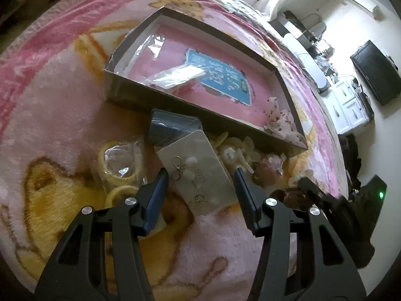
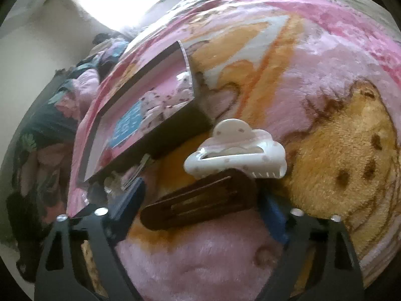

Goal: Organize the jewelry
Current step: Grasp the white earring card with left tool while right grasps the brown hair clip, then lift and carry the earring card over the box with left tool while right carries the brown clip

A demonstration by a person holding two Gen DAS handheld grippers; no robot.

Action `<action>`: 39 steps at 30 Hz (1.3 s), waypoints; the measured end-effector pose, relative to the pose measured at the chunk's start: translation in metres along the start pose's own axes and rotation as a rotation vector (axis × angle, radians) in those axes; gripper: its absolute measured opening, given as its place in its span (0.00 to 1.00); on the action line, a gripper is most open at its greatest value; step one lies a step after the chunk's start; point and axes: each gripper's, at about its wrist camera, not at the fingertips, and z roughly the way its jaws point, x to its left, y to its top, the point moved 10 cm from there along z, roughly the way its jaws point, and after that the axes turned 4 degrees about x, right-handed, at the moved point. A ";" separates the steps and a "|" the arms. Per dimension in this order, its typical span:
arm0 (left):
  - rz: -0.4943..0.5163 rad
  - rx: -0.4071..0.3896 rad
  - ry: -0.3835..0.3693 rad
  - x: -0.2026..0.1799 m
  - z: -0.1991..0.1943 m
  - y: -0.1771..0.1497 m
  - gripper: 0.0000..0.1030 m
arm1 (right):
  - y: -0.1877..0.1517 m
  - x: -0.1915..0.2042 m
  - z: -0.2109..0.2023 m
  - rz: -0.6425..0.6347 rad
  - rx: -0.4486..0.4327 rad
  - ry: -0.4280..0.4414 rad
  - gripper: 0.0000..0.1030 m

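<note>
In the left wrist view my left gripper (image 1: 200, 173) is open, its jaws on either side of a silver earring card (image 1: 200, 173) lying on the pink blanket. A dark blue pouch (image 1: 173, 125) lies just beyond the card, yellow rings in clear plastic (image 1: 120, 165) to its left, a pearly flower piece (image 1: 233, 150) to its right. The open box (image 1: 130, 92) with a pink floor holds clear bags (image 1: 175, 75). In the right wrist view my right gripper (image 2: 200, 195) is open around a brown hair clip (image 2: 200, 200). A white claw clip (image 2: 235, 153) lies just past it.
The pink and yellow plush blanket (image 1: 50, 100) covers the whole surface. The box shows in the right wrist view (image 2: 175, 125) at left, tilted. My right gripper's black body (image 1: 351, 205) shows at the right of the left wrist view. Room furniture stands far behind.
</note>
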 end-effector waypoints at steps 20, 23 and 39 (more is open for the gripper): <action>0.069 -0.077 0.009 -0.010 -0.033 0.001 0.44 | -0.009 0.040 -0.049 -0.284 -0.091 0.079 0.07; 0.076 -0.096 0.013 -0.010 -0.041 0.001 0.44 | -0.009 0.051 -0.059 -0.352 -0.118 0.064 0.07; 0.048 -0.182 0.026 0.008 -0.074 0.021 0.44 | 0.003 0.111 -0.094 -0.500 -0.156 0.139 0.07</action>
